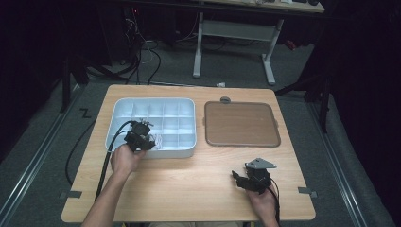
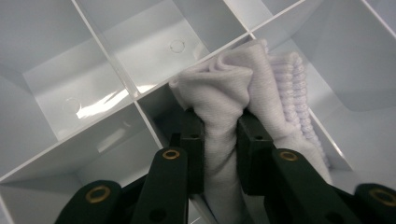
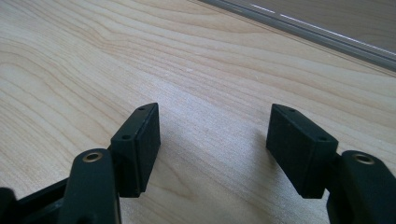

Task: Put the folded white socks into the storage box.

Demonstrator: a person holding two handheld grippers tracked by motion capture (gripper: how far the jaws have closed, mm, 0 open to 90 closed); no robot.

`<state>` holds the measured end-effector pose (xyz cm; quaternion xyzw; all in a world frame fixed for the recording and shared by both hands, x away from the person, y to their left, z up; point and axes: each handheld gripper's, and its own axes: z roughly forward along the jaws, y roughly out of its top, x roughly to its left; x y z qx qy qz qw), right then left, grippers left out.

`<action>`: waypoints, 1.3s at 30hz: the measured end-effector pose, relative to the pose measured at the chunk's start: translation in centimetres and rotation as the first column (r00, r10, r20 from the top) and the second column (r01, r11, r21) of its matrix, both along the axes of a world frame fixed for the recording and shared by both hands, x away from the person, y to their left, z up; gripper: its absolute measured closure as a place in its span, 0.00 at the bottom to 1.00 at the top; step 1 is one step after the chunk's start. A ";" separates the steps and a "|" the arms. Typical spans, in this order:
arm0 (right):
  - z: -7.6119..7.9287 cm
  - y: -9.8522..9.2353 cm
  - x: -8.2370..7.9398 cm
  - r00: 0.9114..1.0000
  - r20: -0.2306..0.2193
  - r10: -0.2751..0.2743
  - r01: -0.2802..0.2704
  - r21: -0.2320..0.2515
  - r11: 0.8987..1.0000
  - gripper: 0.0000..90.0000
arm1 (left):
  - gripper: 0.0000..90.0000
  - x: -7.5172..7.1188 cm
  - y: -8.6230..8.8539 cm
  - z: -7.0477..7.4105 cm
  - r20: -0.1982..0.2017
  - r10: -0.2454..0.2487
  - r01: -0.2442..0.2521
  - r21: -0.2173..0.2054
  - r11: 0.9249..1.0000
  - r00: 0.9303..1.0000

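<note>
Small white cloth (image 2: 233,93), soft knit fabric, bunched up into folds, one side ribbed like a sock cuff. Pinched in the middle, so the top flares out above the squeeze and the rest trails down below. Sits over a compartment of the white divided tray (image 1: 185,105), near the tray's front edge toward the person's side. Tray itself: shallow plastic, grid of square cells, rounded corners, lying flat on the left half of the wooden table. From the high view just a pale crumpled bit (image 1: 158,140) in the front row of cells.
</note>
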<state>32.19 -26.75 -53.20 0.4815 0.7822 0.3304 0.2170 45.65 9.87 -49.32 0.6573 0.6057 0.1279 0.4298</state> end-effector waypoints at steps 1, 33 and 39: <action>0.0 0.0 0.0 1.000 0.000 0.000 0.000 0.000 1.000 0.39 | 0.83 0.0 0.0 0.1 0.007 0.001 -0.001 0.000 1.000 1.000; 0.0 0.0 0.0 1.000 0.000 0.000 0.000 -0.001 1.000 0.39 | 0.49 -1.0 0.4 2.6 0.101 0.063 -0.048 -0.144 0.988 0.993; 0.0 0.0 0.0 1.000 0.000 0.000 0.000 0.000 1.000 0.39 | 0.53 -1.0 -0.5 2.4 0.133 0.067 -0.058 -0.076 0.995 0.989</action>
